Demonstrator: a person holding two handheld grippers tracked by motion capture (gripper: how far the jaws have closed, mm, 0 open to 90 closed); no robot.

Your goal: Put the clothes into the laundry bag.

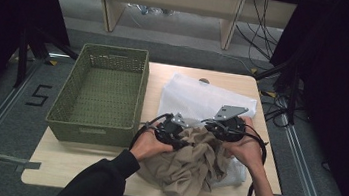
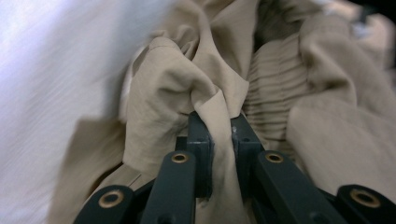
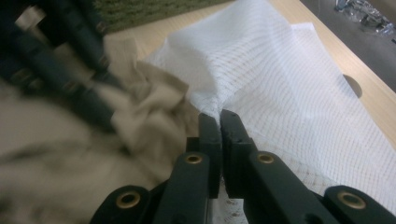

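A crumpled beige garment [image 1: 189,163] lies at the table's front, partly on a white mesh bag [image 1: 202,99] spread behind it. My left gripper [image 1: 177,137] is shut on a fold of the beige garment [image 2: 196,88], pinched between its jaws [image 2: 219,126]. My right gripper [image 1: 219,128] is shut on an edge of the white mesh bag [image 3: 280,88], which bunches at its jaw tips [image 3: 219,119]. The left gripper [image 3: 60,70] shows blurred in the right gripper view, over the beige garment [image 3: 144,112].
A green woven basket [image 1: 100,94] stands empty at the table's left. The wooden table [image 1: 78,167] has a round hole [image 1: 205,80] near its far edge. Shelving legs and cables lie on the floor beyond.
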